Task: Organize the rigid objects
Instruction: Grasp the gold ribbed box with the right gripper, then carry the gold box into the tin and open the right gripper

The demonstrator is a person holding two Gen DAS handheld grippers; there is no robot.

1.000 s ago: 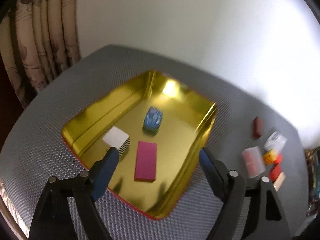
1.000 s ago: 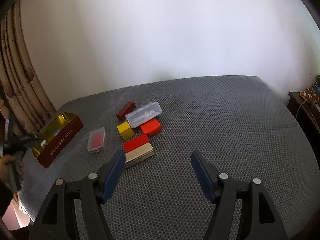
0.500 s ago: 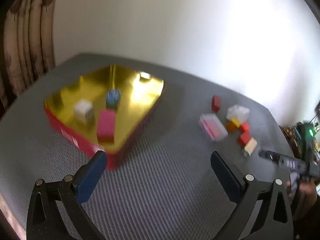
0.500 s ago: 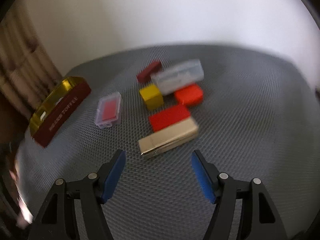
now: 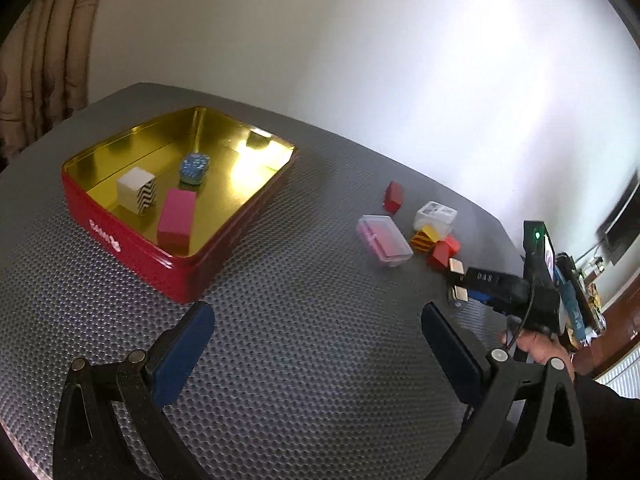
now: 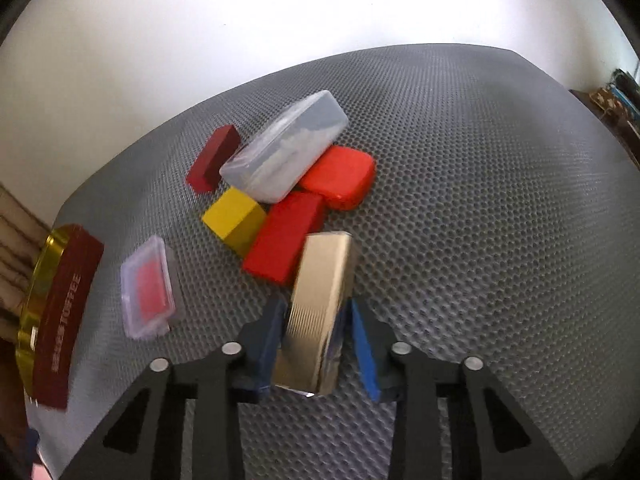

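My right gripper [image 6: 316, 308] is shut on the near end of a gold metallic box [image 6: 320, 280], which lies lengthwise between the blue pads on the grey mat. Just beyond it sit a red box [image 6: 286, 236], a yellow cube [image 6: 232, 220], an orange-red rounded box [image 6: 340, 176], a long clear case [image 6: 284, 152] and a dark red block [image 6: 212, 158]. My left gripper [image 5: 316, 312] is open and holds nothing, hovering in front of the red tin [image 5: 132, 240]. The tin's gold interior holds a white zigzag cube [image 5: 136, 190], a blue patterned box [image 5: 194, 168] and a pink box [image 5: 176, 220].
A small clear case with a red insert [image 6: 148, 288] lies between the pile and the tin [image 6: 60, 312]. A curtain [image 5: 48, 52] hangs at the far left and a white wall runs behind the mat. Dark furniture [image 6: 616, 100] stands past the mat's right edge.
My right gripper dropped toward the pile and closed on the gold box, which now points along its fingers. My left gripper drew back from over the tin and opened wider.
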